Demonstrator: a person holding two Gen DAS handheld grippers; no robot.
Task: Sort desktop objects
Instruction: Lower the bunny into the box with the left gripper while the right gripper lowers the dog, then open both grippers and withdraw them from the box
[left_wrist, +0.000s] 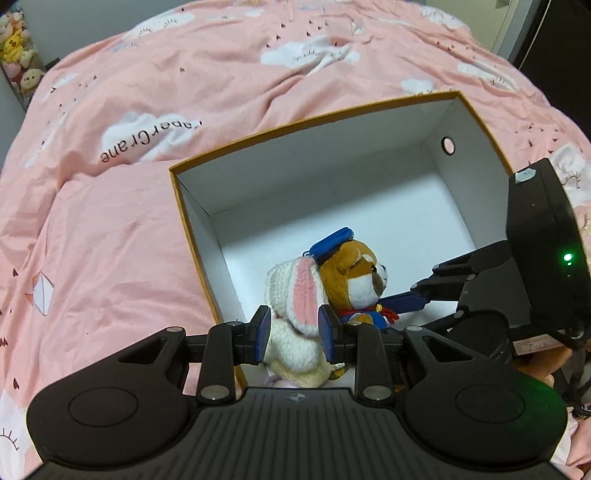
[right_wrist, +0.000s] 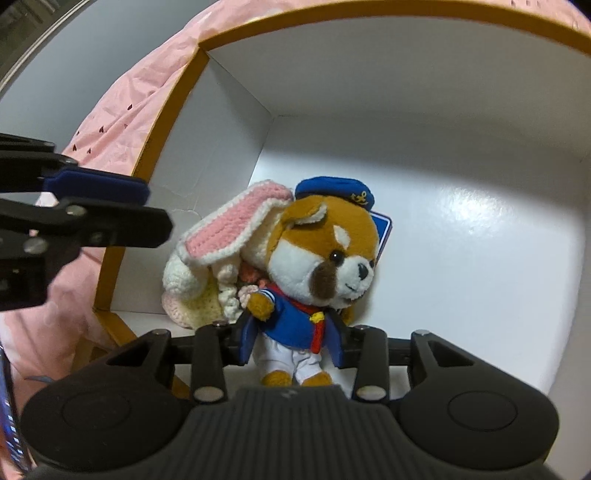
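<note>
The sailor dog plush (right_wrist: 317, 258) stands in the white box (right_wrist: 461, 110) beside the crocheted rabbit (left_wrist: 295, 295) (half hidden there), right gripper (right_wrist: 293, 341) jaws clamping its body, left gripper (left_wrist: 294, 328) jaws flanking the rabbit's ear, contact unclear.

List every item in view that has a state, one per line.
Box: open, no lid on it.
Crocheted rabbit: inside the box, between the left gripper's jaws.
Sailor dog plush: upright in the box, right gripper shut on its body.
</note>
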